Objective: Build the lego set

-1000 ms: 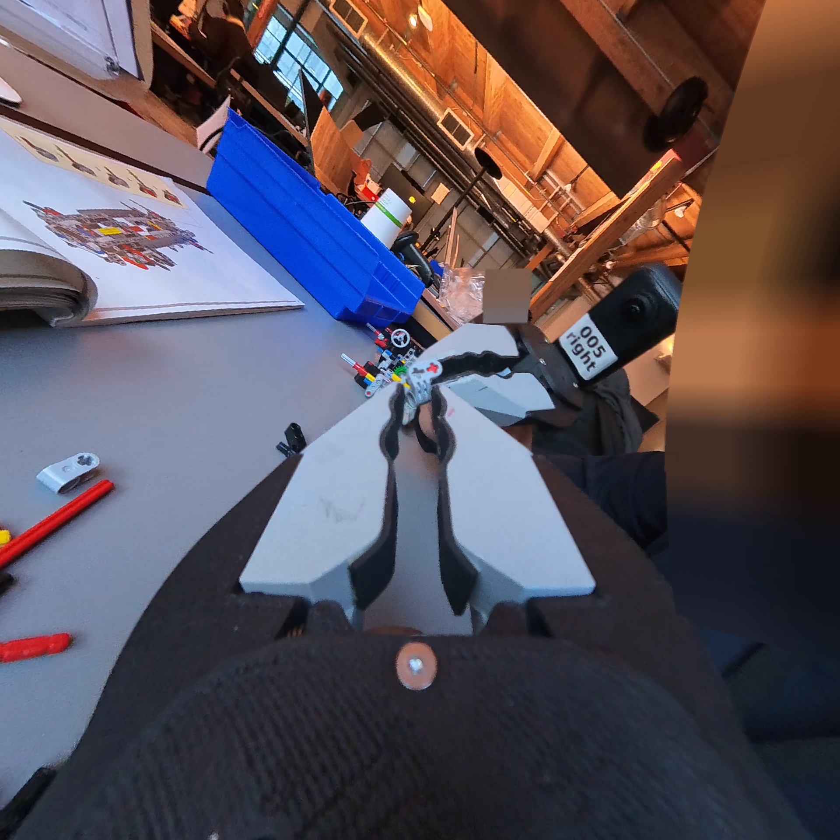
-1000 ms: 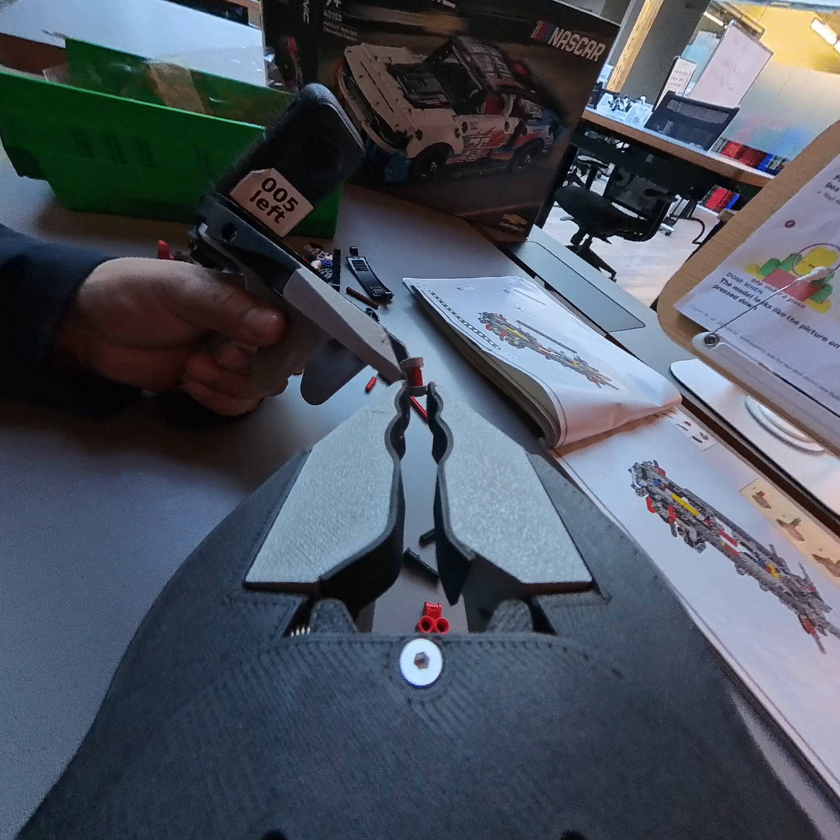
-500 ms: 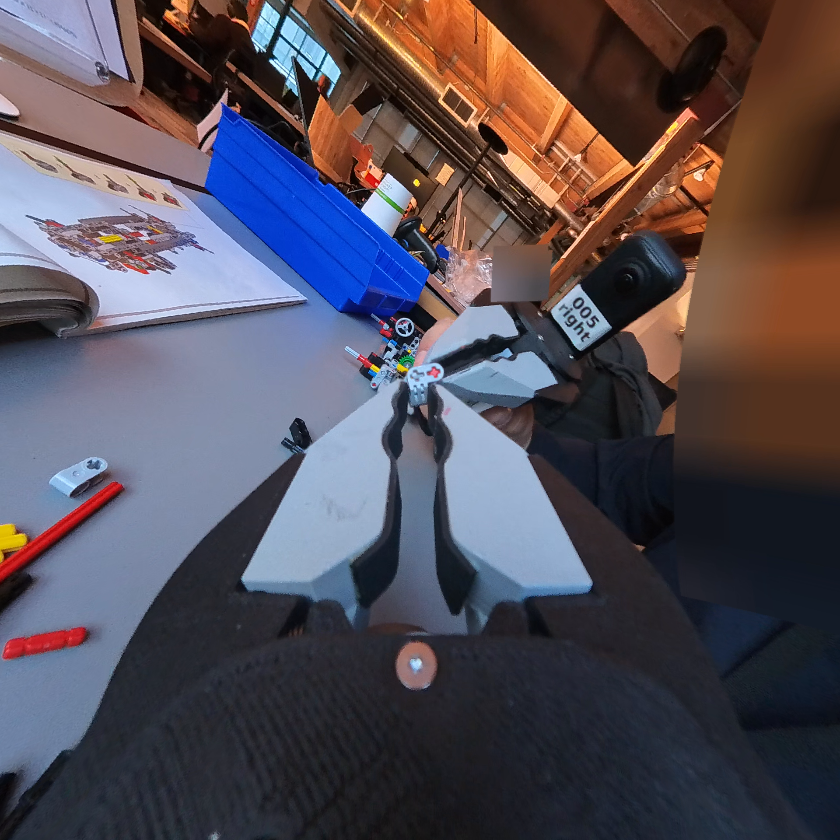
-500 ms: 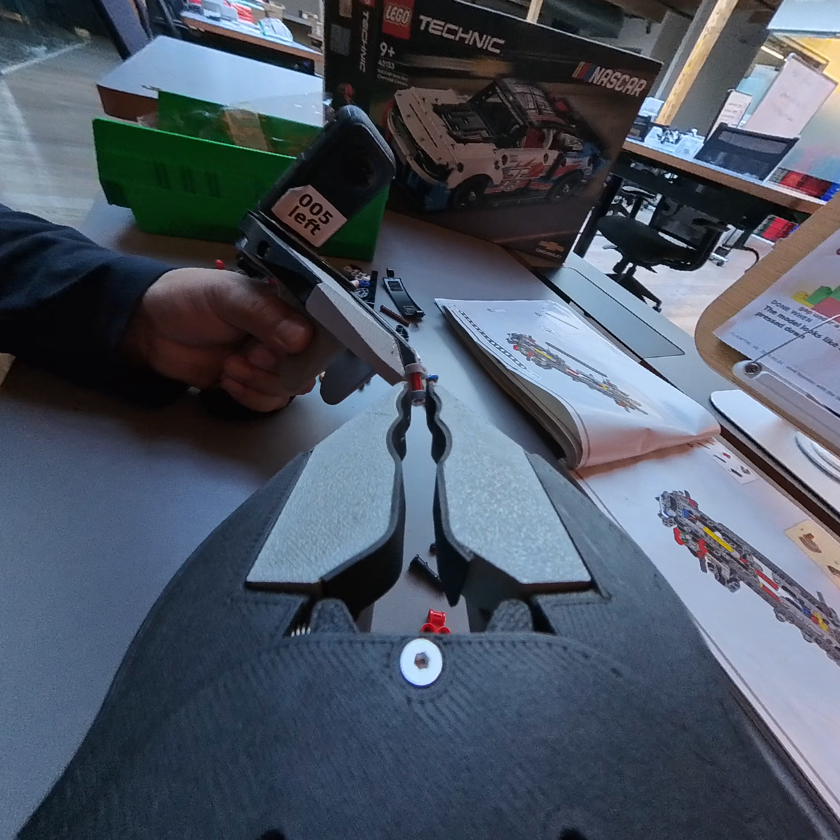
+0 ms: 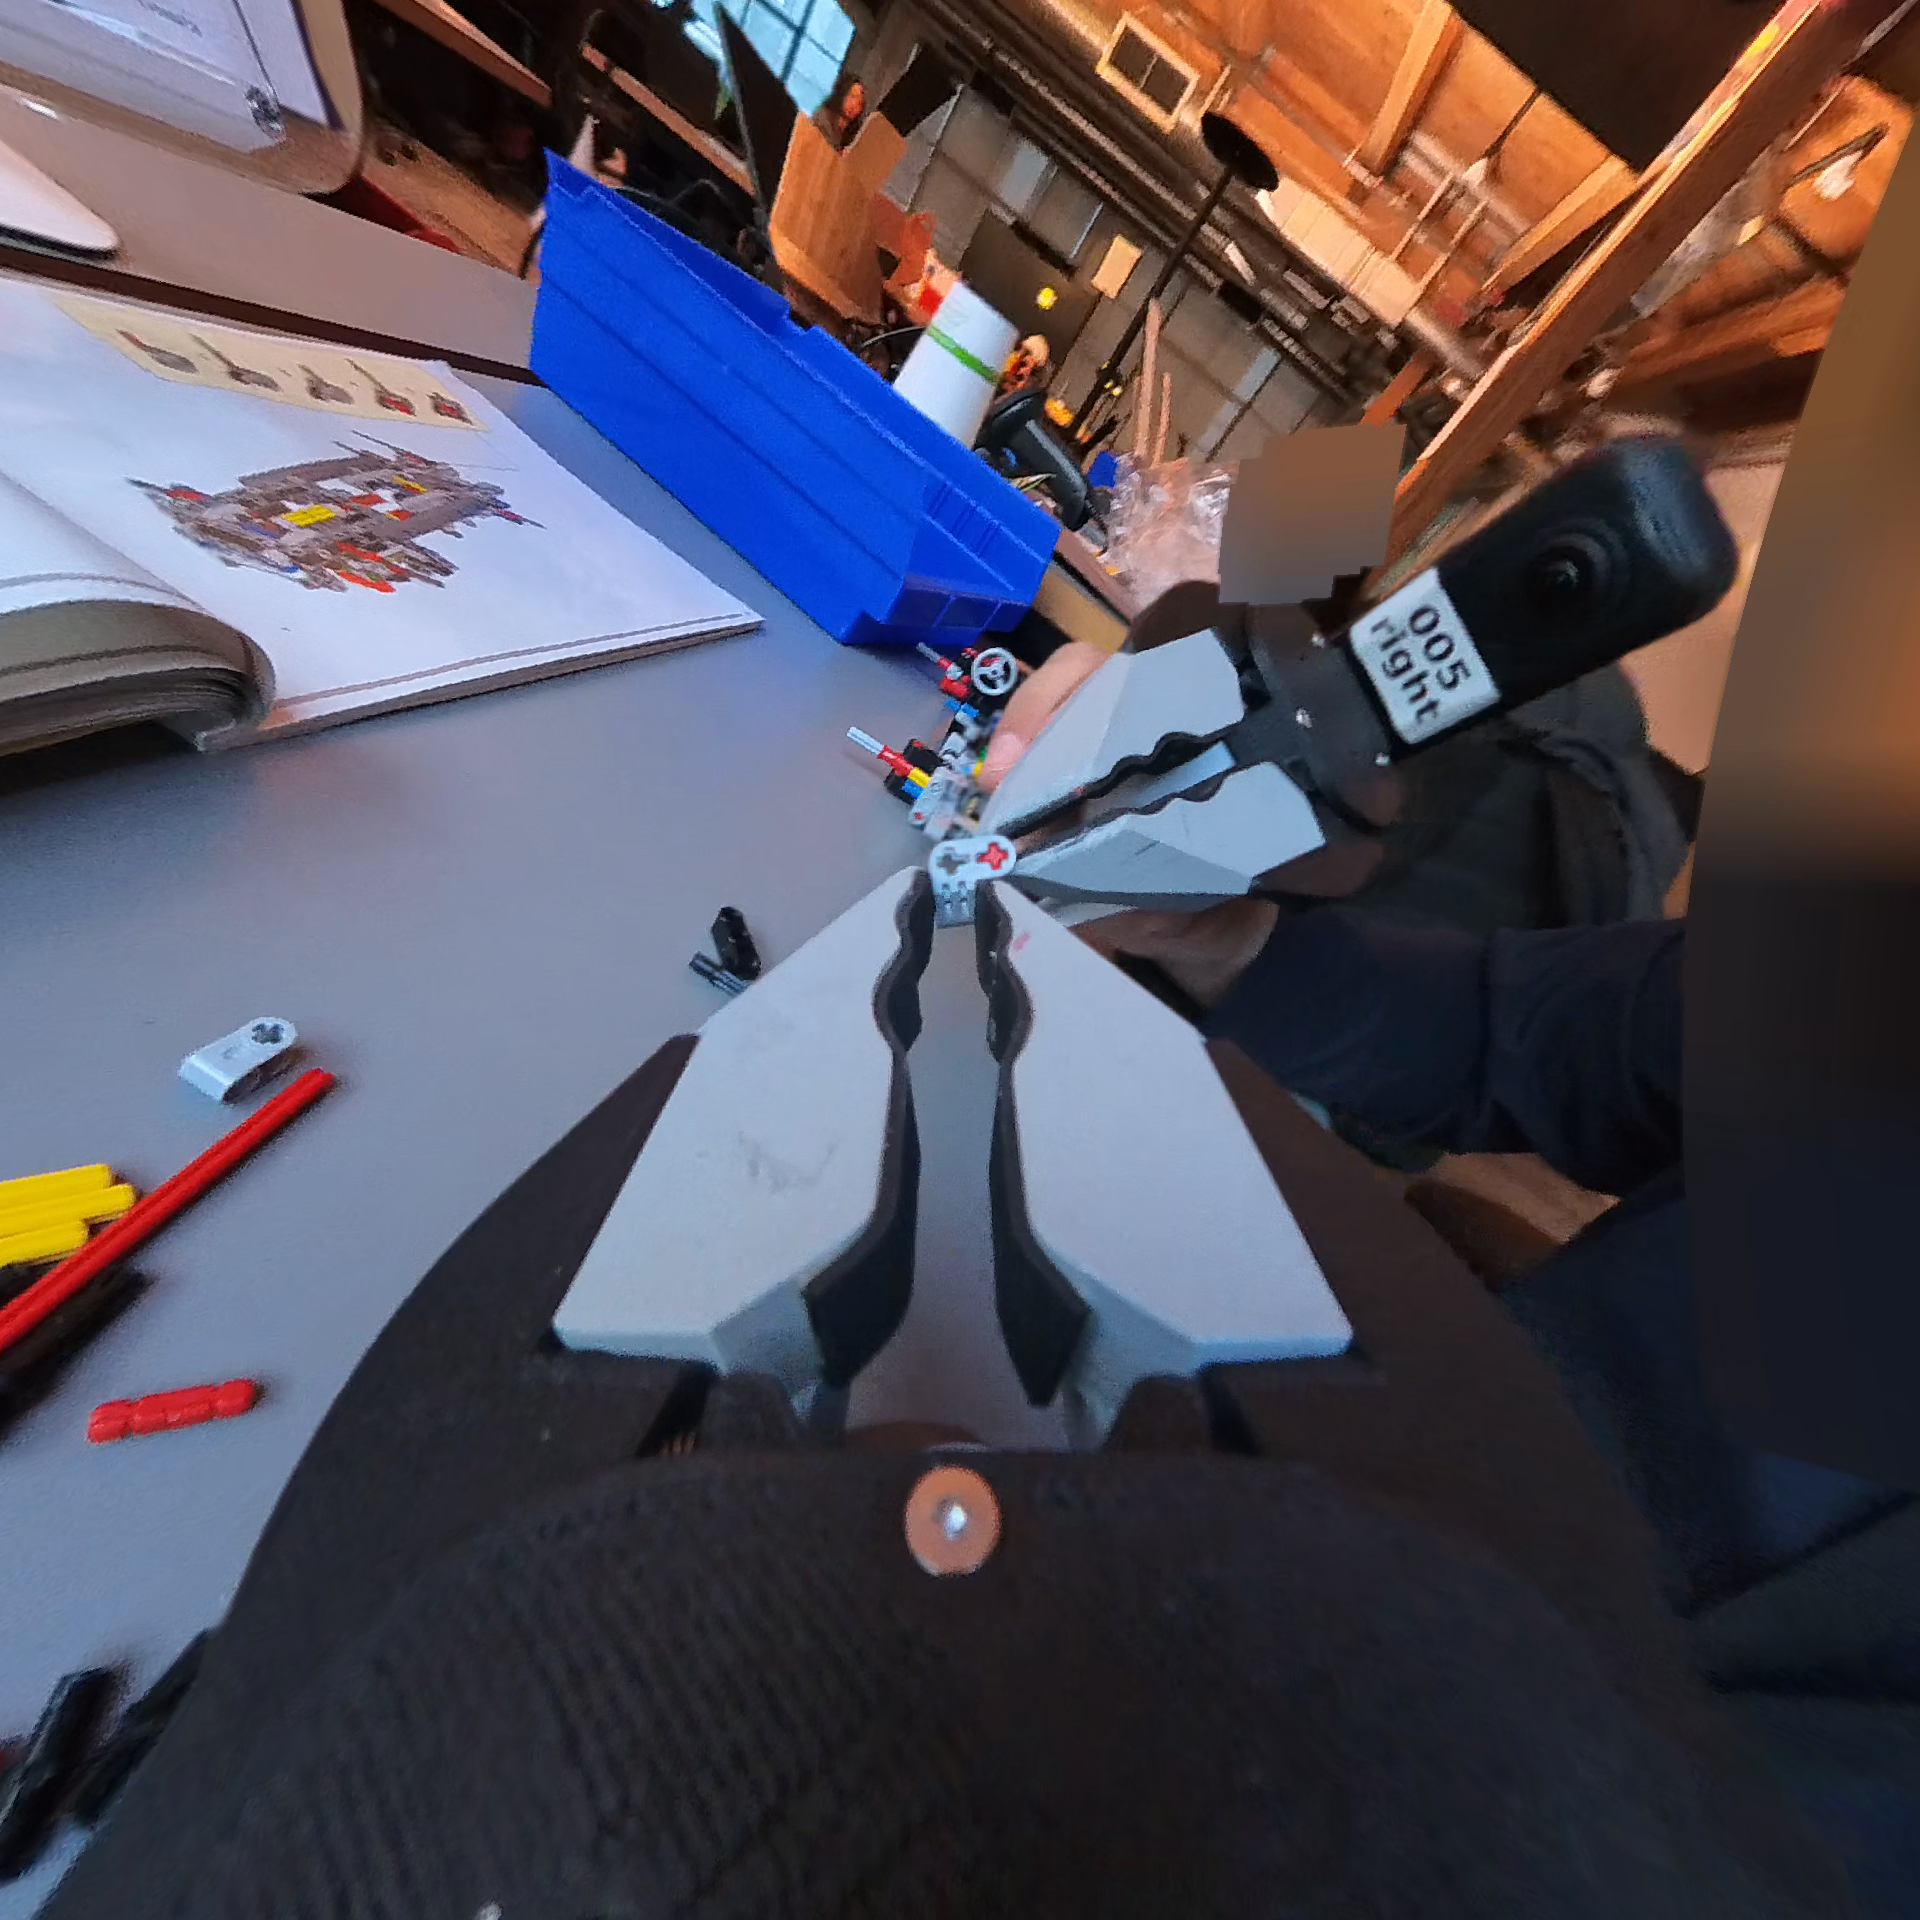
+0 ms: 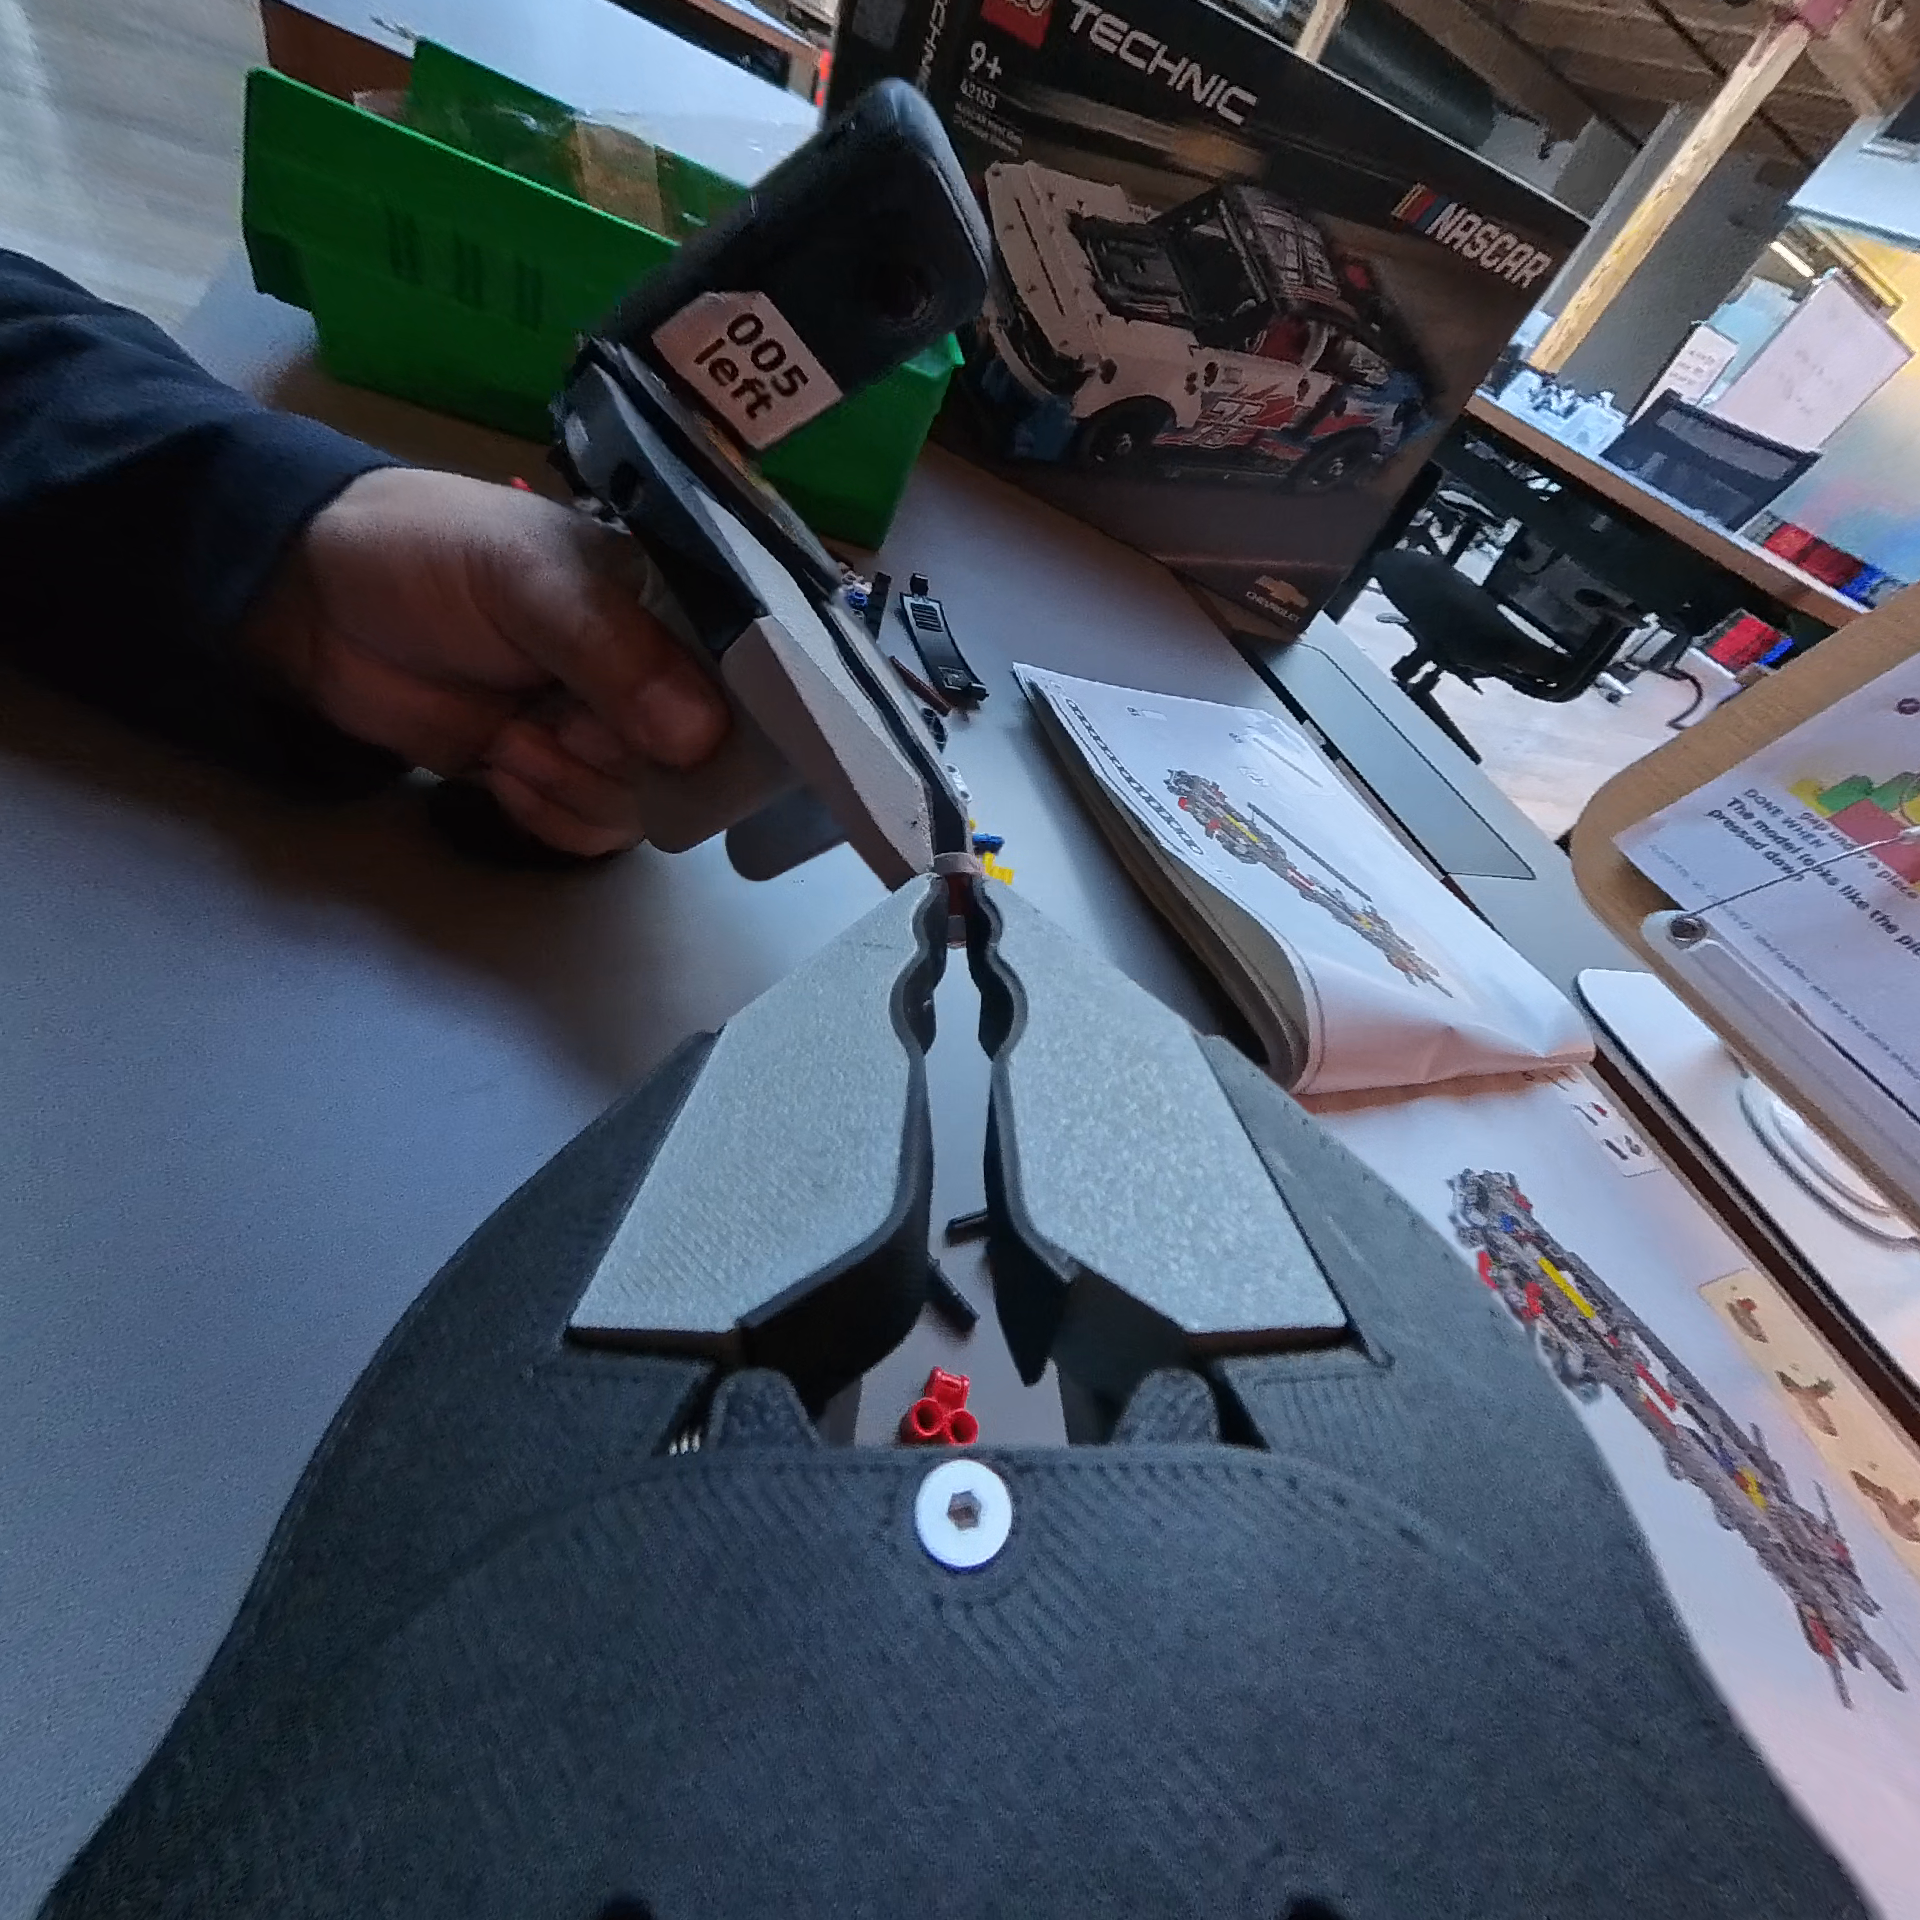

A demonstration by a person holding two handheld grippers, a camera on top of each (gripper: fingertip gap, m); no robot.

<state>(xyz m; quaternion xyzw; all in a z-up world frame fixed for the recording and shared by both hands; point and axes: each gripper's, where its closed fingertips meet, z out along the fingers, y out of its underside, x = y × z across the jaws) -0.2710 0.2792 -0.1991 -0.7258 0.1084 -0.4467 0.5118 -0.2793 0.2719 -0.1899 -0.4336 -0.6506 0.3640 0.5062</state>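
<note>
Grey counter [image 5: 468,883] below: my left tongs [image 5: 953,902] pinch a grey connector [image 5: 961,868] steady; right tongs [image 6: 954,914] clamp its red pin [image 5: 995,855].

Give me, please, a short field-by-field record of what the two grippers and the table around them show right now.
Left gripper: shut on a small grey connector, held above the table.
Right gripper: shut on a red pin seated in that connector's hole.
Tips: the two grippers meet at the connector.
Left of the grippers: open booklet, blue bin.
Loose parts: grey connector, red axle, black piece.
Behind: green bin, kit box.
</note>
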